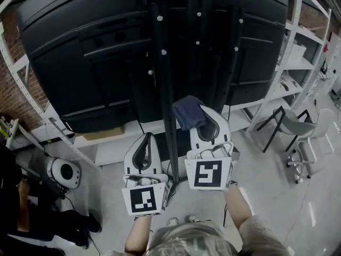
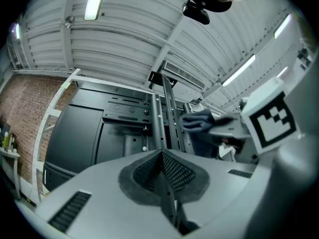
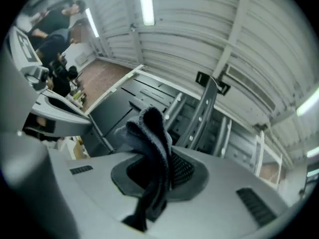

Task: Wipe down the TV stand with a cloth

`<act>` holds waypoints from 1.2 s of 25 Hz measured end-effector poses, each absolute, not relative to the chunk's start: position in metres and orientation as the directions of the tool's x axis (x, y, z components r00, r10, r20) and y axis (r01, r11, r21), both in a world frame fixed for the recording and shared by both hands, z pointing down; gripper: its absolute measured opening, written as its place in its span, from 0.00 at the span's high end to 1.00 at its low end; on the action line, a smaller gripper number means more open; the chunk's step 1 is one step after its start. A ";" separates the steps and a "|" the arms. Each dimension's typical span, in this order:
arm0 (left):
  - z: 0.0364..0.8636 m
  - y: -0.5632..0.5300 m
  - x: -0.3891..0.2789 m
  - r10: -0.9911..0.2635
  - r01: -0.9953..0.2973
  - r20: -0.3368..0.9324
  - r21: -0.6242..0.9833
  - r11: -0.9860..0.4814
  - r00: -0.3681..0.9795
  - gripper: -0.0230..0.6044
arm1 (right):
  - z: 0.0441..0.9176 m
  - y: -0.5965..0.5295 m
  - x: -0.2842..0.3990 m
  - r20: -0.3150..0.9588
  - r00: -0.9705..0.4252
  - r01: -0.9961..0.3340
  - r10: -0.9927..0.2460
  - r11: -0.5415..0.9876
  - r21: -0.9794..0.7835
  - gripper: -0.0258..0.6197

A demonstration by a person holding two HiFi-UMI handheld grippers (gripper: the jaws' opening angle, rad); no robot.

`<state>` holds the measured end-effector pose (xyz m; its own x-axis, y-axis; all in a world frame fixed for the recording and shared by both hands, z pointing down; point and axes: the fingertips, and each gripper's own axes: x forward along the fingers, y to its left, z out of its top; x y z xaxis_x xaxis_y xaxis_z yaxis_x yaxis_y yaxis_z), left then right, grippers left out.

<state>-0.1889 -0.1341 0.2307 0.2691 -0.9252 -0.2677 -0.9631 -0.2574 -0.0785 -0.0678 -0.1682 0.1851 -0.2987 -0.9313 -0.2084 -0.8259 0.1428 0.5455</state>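
Head view alone shows the left gripper [image 1: 147,137] and right gripper [image 1: 202,113] side by side before the stand post [image 1: 166,89]. Right gripper view shows its jaws clamped on the cloth [image 3: 152,143], which lies lengthwise along them, its bunched end pointing at the post. The left jaws meet with nothing between them.

Dark blue cloth [image 1: 187,111] (black stand [image 1: 163,63])

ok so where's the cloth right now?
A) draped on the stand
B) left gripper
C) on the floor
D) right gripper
D: the cloth is pinched between the jaws of the right gripper, held up near the TV stand; the left gripper has its jaws together on nothing.
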 end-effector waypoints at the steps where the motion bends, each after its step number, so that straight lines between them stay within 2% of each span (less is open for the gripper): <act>1: 0.227 -0.135 -0.188 -0.926 -0.963 -0.266 -0.100 -0.251 0.269 0.94 | 0.162 -0.173 -0.072 -0.257 -0.300 -0.797 -0.919 0.093 0.596 0.87; 3: 0.216 -0.136 -0.184 -0.924 -0.963 -0.275 -0.128 -0.238 0.265 0.94 | 0.117 -0.182 -0.080 -0.339 -0.311 -0.727 -0.888 -0.007 0.687 0.87; 7: 0.212 -0.134 -0.188 -0.929 -0.965 -0.266 -0.116 -0.236 0.259 0.94 | 0.046 -0.205 -0.101 -0.418 -0.325 -0.592 -0.848 -0.162 0.789 0.87; 11: 0.205 -0.133 -0.190 -0.925 -0.966 -0.287 -0.129 -0.222 0.251 0.94 | -0.002 -0.229 -0.120 -0.452 -0.283 -0.445 -0.846 -0.302 0.843 0.87; 15: 0.211 -0.130 -0.204 -0.936 -0.973 -0.277 -0.128 -0.190 0.219 0.94 | -0.026 -0.250 -0.131 -0.474 -0.227 -0.375 -0.851 -0.373 0.849 0.87; 22: 0.217 -0.128 -0.222 -0.948 -0.982 -0.263 -0.114 -0.153 0.178 0.94 | -0.017 -0.269 -0.138 -0.467 -0.200 -0.318 -0.862 -0.393 0.863 0.87; 30: 0.229 -0.131 -0.223 -0.955 -0.983 -0.237 -0.090 -0.161 0.178 0.94 | 0.001 -0.267 -0.142 -0.409 -0.220 -0.289 -0.886 -0.341 0.895 0.87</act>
